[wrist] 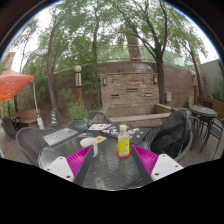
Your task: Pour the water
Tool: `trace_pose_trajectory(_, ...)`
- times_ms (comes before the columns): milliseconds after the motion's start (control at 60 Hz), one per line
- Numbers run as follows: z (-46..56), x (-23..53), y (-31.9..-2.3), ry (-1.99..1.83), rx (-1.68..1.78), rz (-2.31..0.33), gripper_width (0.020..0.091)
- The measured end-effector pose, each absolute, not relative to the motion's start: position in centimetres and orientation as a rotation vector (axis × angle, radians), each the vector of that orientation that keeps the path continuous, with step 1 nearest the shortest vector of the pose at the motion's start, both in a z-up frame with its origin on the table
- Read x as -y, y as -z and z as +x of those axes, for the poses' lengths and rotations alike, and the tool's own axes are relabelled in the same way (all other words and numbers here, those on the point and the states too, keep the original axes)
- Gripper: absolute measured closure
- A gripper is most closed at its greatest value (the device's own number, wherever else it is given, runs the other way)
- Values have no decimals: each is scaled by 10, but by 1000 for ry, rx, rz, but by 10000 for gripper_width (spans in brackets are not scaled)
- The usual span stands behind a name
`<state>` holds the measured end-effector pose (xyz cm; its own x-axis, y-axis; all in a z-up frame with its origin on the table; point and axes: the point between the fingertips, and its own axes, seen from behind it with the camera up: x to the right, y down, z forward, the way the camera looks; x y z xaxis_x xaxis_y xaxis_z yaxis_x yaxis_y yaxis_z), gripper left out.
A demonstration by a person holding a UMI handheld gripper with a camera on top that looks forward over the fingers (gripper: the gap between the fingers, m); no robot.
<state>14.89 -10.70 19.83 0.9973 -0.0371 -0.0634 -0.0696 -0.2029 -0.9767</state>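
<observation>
A small yellow bottle with a red cap stands upright on the round glass table, just ahead of my fingers and nearer the right one. A white spray bottle with a yellow part lies just ahead of my left finger. My gripper is open, its pink pads spread wide low over the table. Nothing is between the fingers, and neither touches a bottle.
A flat grey pad or book lies on the table's far left. Black mesh chairs ring the table. An orange umbrella stands to the left, and a brick wall and trees are beyond.
</observation>
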Motion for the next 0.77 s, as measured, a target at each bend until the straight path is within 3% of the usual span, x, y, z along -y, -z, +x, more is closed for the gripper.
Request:
trace_pose_trajectory(250, 123, 191, -230, -28, -67, -1698, 268)
trace_pose_trajectory(767, 111, 236, -229, -23, -68, -1675, 269)
